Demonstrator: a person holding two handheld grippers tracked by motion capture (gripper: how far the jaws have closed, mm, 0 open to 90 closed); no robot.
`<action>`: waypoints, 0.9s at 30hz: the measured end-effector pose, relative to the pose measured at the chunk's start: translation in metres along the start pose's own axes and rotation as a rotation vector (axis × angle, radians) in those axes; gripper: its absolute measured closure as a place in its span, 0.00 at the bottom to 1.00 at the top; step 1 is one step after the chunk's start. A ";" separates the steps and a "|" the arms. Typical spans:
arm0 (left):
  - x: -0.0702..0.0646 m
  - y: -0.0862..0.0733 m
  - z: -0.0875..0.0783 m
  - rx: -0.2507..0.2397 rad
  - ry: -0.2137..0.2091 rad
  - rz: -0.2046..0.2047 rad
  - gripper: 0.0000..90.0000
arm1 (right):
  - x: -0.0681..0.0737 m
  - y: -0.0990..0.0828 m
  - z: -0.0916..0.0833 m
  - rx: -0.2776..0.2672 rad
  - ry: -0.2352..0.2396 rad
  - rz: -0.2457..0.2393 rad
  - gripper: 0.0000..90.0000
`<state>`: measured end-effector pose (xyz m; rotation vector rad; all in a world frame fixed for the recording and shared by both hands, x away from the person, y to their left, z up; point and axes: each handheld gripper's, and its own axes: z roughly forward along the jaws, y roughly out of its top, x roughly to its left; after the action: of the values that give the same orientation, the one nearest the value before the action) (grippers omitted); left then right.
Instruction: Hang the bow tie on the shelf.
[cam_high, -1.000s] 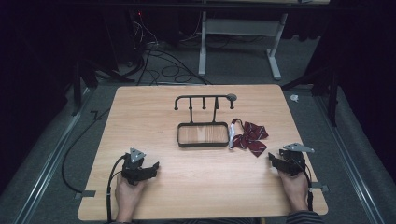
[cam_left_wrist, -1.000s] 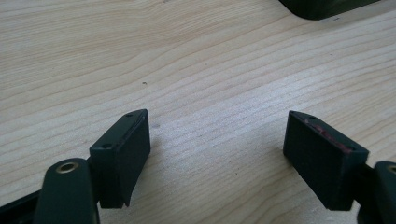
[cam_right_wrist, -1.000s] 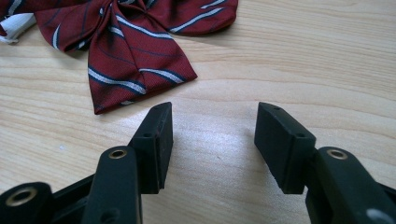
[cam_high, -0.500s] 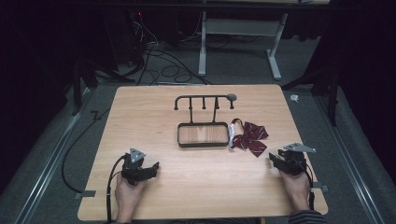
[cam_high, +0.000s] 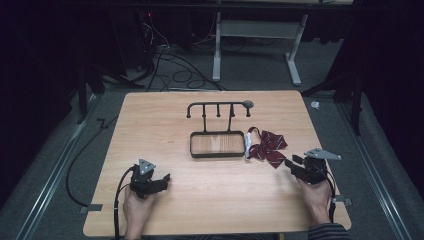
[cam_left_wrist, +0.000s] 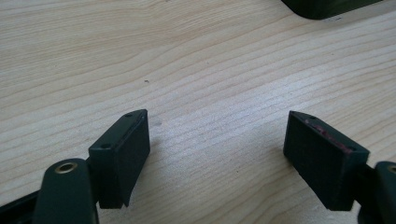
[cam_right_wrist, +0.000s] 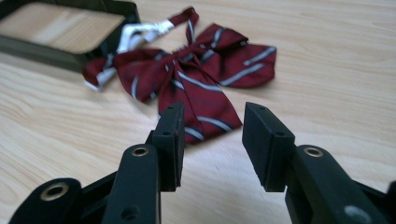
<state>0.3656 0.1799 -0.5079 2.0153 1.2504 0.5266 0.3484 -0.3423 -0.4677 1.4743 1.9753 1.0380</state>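
**Right gripper lines up on bow tie; a snag at the tray is the risk**

The right gripper (cam_high: 296, 165), near the table's (cam_high: 165, 210) right edge, points at a maroon striped bow tie (cam_high: 267, 148) that lies flat just right of the table's middle. Its jaws have just been closing and now stand part-way apart, with nothing between them; in the right gripper view the lower tail of the bow tie (cam_right_wrist: 187, 79) lies just beyond the pads, not yet touched. The left gripper (cam_high: 159, 180) sits near the front-left corner with its jaws wide over bare wood (cam_left_wrist: 201, 93), holding nothing.

The bow tie's white strap (cam_right_wrist: 142, 30) runs up against the right wall of a dark tray (cam_high: 217, 145), which carries a hook rack (cam_high: 218, 107) at its far side. That contact is the likeliest source of trouble: if the tie is lifted by its tail alone, the strap could drag on the tray's wall or catch its corner and pull the tray along.

A second risk lies in the cloth itself. It is thin and flat on the wood, so jaws that come in too high may close on air, while a low approach could push the tail ahead and bunch it. Gripping only the tip may let the slick fabric slide out once its weight hangs free.
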 end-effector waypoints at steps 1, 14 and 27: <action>0.000 0.000 0.000 -0.001 0.001 -0.001 0.26 | 0.001 0.005 0.001 -0.004 0.017 0.008 0.68; 0.000 0.000 0.000 -0.001 0.001 -0.001 0.26 | 0.020 0.046 0.023 0.012 0.072 -0.066 0.71; 0.000 0.000 0.000 -0.001 0.001 -0.001 0.26 | 0.017 0.082 0.051 0.049 0.064 -0.094 0.71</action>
<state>0.3656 0.1798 -0.5080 2.0134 1.2514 0.5272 0.4295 -0.3002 -0.4327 1.3750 2.1068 1.0157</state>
